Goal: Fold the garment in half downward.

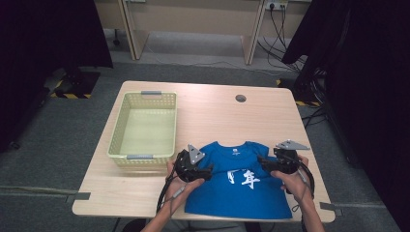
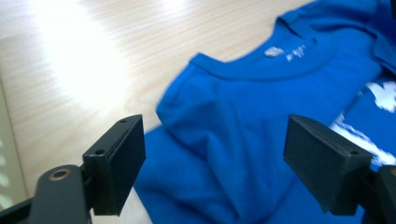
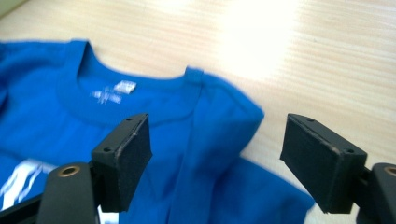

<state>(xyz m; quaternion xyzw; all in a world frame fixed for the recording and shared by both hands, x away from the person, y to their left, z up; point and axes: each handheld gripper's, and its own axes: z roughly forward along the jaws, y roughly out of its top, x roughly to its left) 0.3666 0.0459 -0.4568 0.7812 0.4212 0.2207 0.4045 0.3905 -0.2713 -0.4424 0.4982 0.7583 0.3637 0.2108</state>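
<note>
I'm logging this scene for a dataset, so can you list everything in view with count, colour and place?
T-shirt: one, blue with white print, flat at the table's near edge, sleeves folded in.
Basket: one, pale green, on the table's left side.
Table: one, light wood, centre.
Cable hole: one, grey, far part of the tabletop.
Left gripper: one, black, jaws open above the shirt's shoulder.
Right gripper: one, black, jaws open above the other shoulder.
Hands: two, holding the grippers from the near edge.
</note>
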